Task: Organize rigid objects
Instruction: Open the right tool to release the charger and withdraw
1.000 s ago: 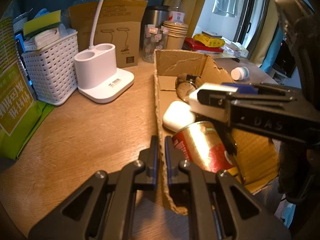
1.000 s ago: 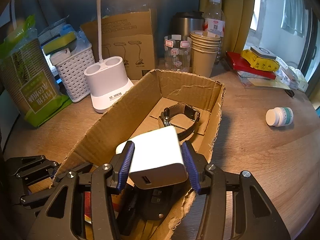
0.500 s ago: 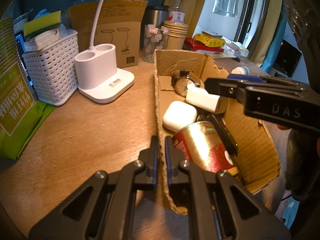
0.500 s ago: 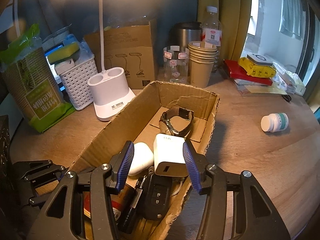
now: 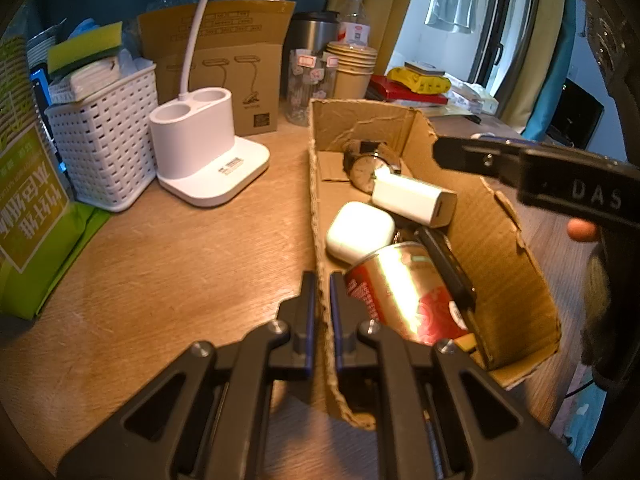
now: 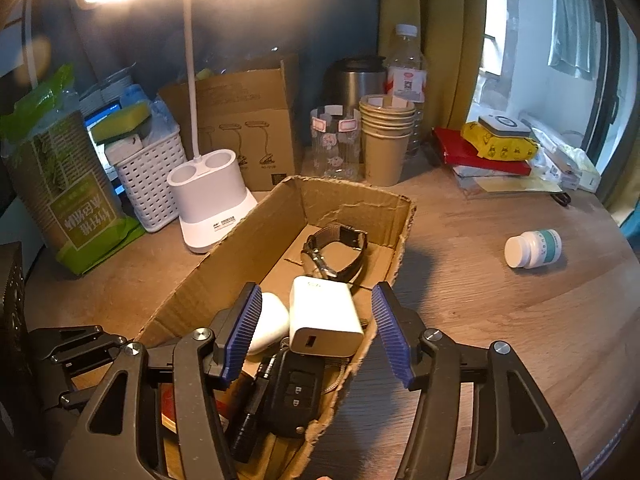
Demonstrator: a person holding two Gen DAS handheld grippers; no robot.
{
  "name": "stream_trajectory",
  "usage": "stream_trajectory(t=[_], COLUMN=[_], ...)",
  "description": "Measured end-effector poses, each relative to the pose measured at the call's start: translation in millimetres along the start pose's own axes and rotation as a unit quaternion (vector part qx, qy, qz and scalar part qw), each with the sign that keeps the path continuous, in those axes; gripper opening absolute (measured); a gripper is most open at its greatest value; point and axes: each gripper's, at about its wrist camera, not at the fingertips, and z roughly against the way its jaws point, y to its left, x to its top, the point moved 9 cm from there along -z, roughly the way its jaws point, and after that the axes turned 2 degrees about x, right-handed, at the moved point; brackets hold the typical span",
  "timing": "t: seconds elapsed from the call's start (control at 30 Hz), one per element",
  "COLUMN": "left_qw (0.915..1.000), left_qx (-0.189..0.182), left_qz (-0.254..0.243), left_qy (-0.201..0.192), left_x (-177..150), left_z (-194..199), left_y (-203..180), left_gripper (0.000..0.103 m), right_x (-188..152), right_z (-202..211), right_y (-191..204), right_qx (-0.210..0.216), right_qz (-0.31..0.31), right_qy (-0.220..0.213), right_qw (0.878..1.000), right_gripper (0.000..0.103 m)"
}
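Observation:
An open cardboard box (image 5: 500,240) (image 6: 348,196) lies on the wooden desk. In it are a white charger block (image 5: 414,200) (image 6: 324,316), a white earbud case (image 5: 360,230) (image 6: 270,322), a wristwatch (image 5: 370,164) (image 6: 334,252), a red can (image 5: 400,292), a car key (image 6: 298,388) and a small black torch (image 6: 248,420). My left gripper (image 5: 323,300) is shut on the box's left wall. My right gripper (image 6: 314,336) is open and empty above the charger. A white pill bottle (image 6: 532,248) lies on the desk to the right of the box.
A white lamp base (image 5: 204,148) (image 6: 212,204), a white basket (image 5: 104,136), a green packet (image 5: 28,216) and a brown carton (image 6: 244,120) stand to the left and behind. Paper cups (image 6: 386,136), a glass, bottle and books (image 6: 492,148) line the back.
My right gripper opened and let go of the charger block, which now lies in the box. The right gripper rose and pulled back. The left gripper stayed put.

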Motion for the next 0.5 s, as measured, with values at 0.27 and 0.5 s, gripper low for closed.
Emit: stream_trajectory(t=[0.27, 0.5], left_qw=[1.0000, 1.0000], left_qx=[0.000, 0.000], left_qz=[0.000, 0.000], left_qy=[0.000, 0.000], left_x=[0, 0], left_z=[0, 0], left_y=[0, 0], left_gripper=[0.009, 0.009], right_x=[5, 7], right_z=[10, 17], right_y=[-17, -30], right_qx=[-0.013, -0.026], right_qz=[-0.009, -0.014], right_qy=[-0.010, -0.017], right_qw=[1.000, 0.999], right_gripper=[0.060, 0.061])
